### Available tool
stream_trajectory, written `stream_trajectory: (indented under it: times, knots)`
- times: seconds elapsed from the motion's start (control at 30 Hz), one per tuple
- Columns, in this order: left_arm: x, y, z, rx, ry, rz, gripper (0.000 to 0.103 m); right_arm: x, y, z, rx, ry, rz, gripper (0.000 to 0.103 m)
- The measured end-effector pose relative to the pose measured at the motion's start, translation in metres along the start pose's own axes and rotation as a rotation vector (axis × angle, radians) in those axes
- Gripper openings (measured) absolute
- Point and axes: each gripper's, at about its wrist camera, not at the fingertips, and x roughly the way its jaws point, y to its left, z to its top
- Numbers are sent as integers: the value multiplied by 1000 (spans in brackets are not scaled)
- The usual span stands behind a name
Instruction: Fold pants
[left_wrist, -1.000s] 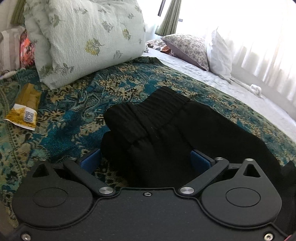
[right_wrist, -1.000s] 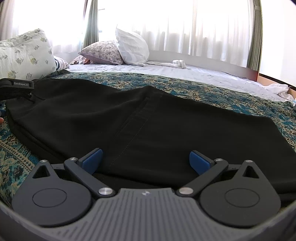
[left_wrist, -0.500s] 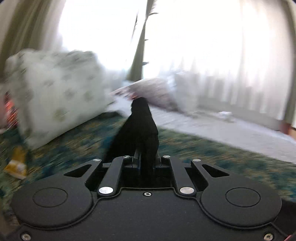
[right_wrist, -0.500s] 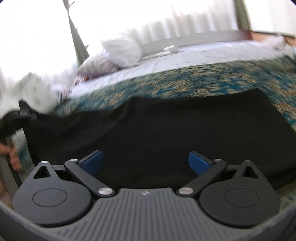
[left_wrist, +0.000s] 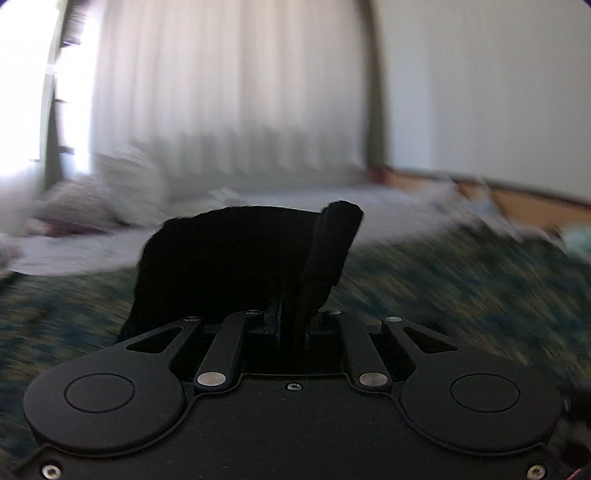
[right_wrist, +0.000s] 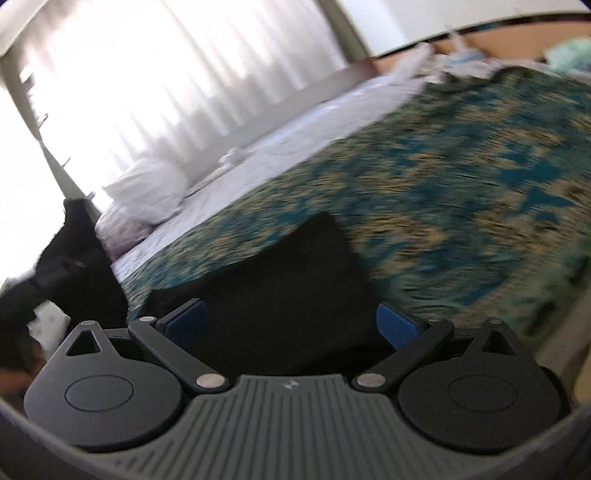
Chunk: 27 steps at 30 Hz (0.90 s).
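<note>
My left tool (left_wrist: 291, 325) is raised above the bed (right_wrist: 461, 177), clamped on the black pants (left_wrist: 229, 266) — my right tool (right_wrist: 291, 325) gapes wide over them.

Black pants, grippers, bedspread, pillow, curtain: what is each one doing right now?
Black fabric pants: one end pinched and lifted, the rest lying on the bed.
Left hand-held gripper: shut on the pants, raised above the bed.
Right hand-held gripper: open, blue pads either side of the dark cloth.
Teal and gold patterned bedspread: spread flat over the bed.
White puffy pillow: resting near the window.
White sheer curtain: drawn across the window.
</note>
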Motion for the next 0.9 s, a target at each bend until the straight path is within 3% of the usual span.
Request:
stream_trajectory:
  times: [0.2,0.27,0.3,0.33,0.37,0.5,0.6,0.7,0.83,0.9]
  knots:
    - [39,-82,-45,154,275,-232,17,-11,-24,1,-4,-33,-76,103]
    - [29,-92,-50,209,242,-235,20,-13,-28,2,3,-42,-81,103]
    - [24,-96,-51,244,231,-240,30,-15,-28,2,3,-44,-80,103]
    - [18,-97,-49,260,232,-250,49,-15,-29,3,1,-48,-77,103]
    - [13,-95,-50,258,228,-265,54,-13,-29,4,-2,-52,-73,103]
    - [-24,-64,-48,195,207,-314,55,-8,-21,5,-30,-45,-51,103]
    - [-45,-28,-45,105,196,-297,55,1,-6,1,-79,-30,-25,103]
    - [-58,10,-42,3,171,-241,55,10,18,-10,-187,-39,-57,103]
    - [-66,53,-46,-69,132,-80,51,19,59,-35,-419,-116,-164,91]
    - [-63,67,-51,-61,140,25,48,23,75,-44,-497,-137,-163,87]
